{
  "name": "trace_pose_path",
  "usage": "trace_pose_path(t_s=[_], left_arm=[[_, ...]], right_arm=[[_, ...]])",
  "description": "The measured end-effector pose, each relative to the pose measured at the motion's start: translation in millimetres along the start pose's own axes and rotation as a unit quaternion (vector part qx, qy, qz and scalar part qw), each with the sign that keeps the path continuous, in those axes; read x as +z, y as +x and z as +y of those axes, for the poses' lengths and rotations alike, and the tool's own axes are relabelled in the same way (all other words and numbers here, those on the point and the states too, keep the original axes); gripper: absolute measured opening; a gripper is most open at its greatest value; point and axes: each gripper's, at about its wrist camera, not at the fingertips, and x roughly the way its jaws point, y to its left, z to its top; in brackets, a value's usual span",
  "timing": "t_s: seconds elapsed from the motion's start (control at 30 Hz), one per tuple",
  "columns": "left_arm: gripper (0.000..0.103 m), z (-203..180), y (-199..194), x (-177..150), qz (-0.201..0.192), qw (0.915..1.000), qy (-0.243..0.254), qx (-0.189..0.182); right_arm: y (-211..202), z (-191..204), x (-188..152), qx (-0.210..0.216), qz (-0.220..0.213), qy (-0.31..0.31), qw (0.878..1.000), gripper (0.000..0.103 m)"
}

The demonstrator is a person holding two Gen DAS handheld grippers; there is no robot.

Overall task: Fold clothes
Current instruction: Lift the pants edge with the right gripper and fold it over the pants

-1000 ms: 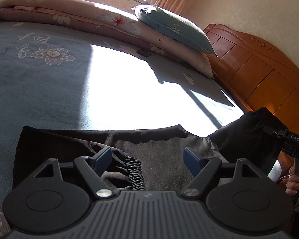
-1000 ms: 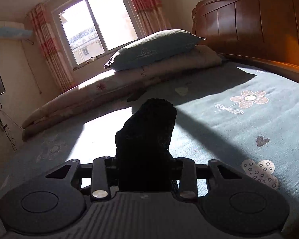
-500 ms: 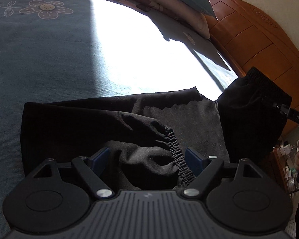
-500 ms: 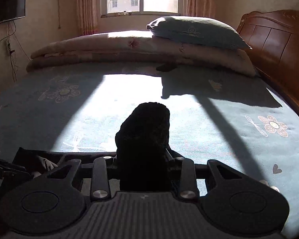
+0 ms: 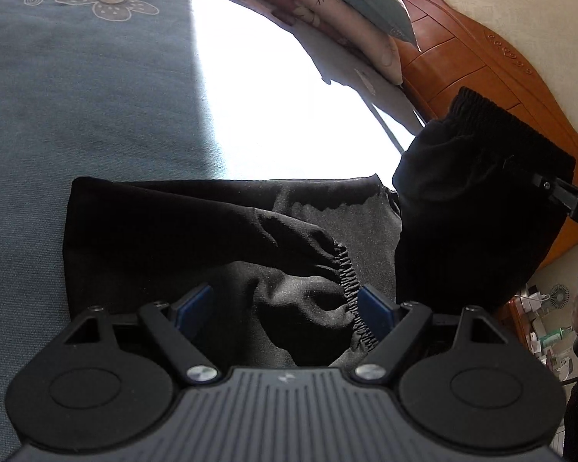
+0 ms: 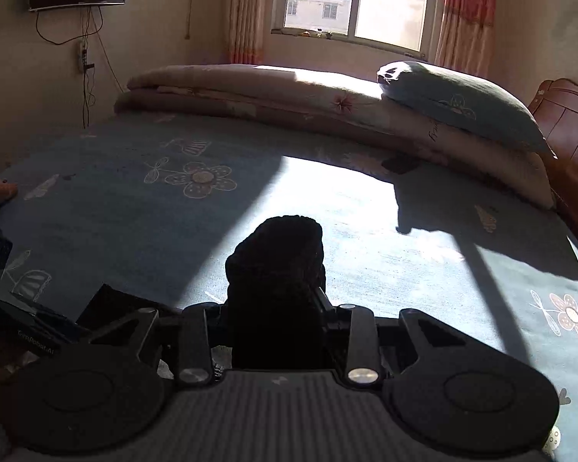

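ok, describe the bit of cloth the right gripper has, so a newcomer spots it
Start at the blue flowered bedsheet. A black garment lies at its near edge. The ribbed black cuff stands pinched between the right gripper fingers, raised off the bed, unlike the gathered elastic hem lying flat.

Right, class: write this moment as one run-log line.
left hand-held gripper: open, straddling elastic hem | right hand-held gripper: shut on ribbed cuff, lifted | black garment: partly flat on bed

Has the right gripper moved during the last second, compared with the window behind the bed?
Yes. The right gripper, shut on the black cuff, turned toward its right: the window shifted from upper left to centre.
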Motion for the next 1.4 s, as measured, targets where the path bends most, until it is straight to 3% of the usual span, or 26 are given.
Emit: trace_pose_path(t_s=[0.43,0.8,1.23,1.4], left_arm=[[0.082,24,-34,6,-0.041,0.9987,-0.027,-0.008],[0.082,59,-58,8,-0.081,0.9929,-0.088,-0.003],[0.082,79,-75,7,-0.120,0.9862,-0.115,-0.004],[0.082,86,-80,6,-0.129,0.9836,-0.126,-0.003]], right_arm=[[19,79,10,0.033,-0.021,-0.050,0.998,0.038],[26,144,2,0.019,-0.064,-0.133,0.989,0.038],[36,206,-31,-0.003,-0.096,-0.239,0.966,0.038],[39,231,-51,-0.032,-0.118,-0.299,0.946,0.038]])
